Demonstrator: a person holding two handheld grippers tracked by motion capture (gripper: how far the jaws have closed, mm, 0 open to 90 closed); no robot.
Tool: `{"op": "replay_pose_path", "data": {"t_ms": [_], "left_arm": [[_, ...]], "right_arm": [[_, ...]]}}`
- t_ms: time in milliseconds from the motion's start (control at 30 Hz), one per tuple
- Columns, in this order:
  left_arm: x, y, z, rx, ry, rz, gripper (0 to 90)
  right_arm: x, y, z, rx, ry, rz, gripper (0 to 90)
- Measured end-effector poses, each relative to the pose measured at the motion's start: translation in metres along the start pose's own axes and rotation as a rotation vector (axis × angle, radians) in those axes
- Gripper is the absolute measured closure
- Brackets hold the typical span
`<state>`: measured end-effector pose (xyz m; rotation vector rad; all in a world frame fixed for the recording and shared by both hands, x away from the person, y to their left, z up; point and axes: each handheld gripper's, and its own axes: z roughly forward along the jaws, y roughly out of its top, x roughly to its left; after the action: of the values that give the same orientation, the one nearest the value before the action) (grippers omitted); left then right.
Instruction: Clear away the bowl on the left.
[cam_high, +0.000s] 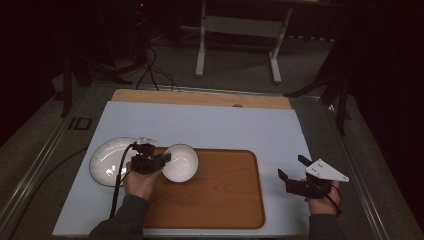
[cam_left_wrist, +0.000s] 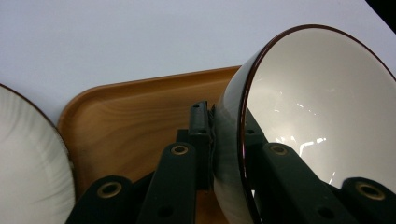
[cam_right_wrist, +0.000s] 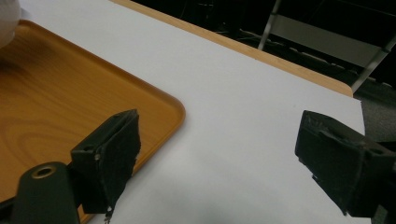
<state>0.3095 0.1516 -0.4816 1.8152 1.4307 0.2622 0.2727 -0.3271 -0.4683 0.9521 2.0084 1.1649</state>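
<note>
A white bowl (cam_high: 181, 162) with a dark rim is over the left end of the wooden tray (cam_high: 225, 200). My left gripper (cam_high: 162, 159) is shut on the bowl's rim; in the left gripper view the bowl (cam_left_wrist: 322, 112) is tilted on its side, its wall pinched between the two black jaws. A white plate (cam_high: 107, 160) with a dark rim lies on the pale mat just left of the tray, and its edge (cam_left_wrist: 28, 154) shows at the left. My right gripper (cam_high: 295, 167) hovers open to the right of the tray, with nothing between its jaws.
The pale mat (cam_high: 210, 125) covers most of the wooden table, whose bare far edge (cam_high: 200, 97) shows behind it. A cable trails from the left gripper down along the forearm. A white stand (cam_high: 240, 30) is on the floor beyond the table.
</note>
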Motion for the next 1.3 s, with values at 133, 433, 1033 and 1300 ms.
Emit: {"op": "replay_pose_path", "data": {"t_ms": [133, 433, 1033, 1300], "left_arm": [[-0.004, -0.001, 0.004, 0.012, -0.007, 0.013, 81.9], [-0.015, -0.004, 0.011, 0.030, -0.023, 0.036, 81.8], [-0.032, -0.011, 0.025, 0.063, -0.050, 0.069, 81.7], [-0.038, -0.014, 0.030, 0.078, -0.060, 0.083, 81.7]], "right_arm": [[0.000, 0.000, 0.000, 0.000, 0.000, 0.000, 13.9], [0.000, 0.000, 0.000, -0.001, -0.001, 0.000, 13.9], [0.000, 0.000, 0.000, 0.001, -0.001, -0.002, 13.9], [0.000, 0.000, -0.001, 0.001, -0.001, -0.002, 13.9]]}}
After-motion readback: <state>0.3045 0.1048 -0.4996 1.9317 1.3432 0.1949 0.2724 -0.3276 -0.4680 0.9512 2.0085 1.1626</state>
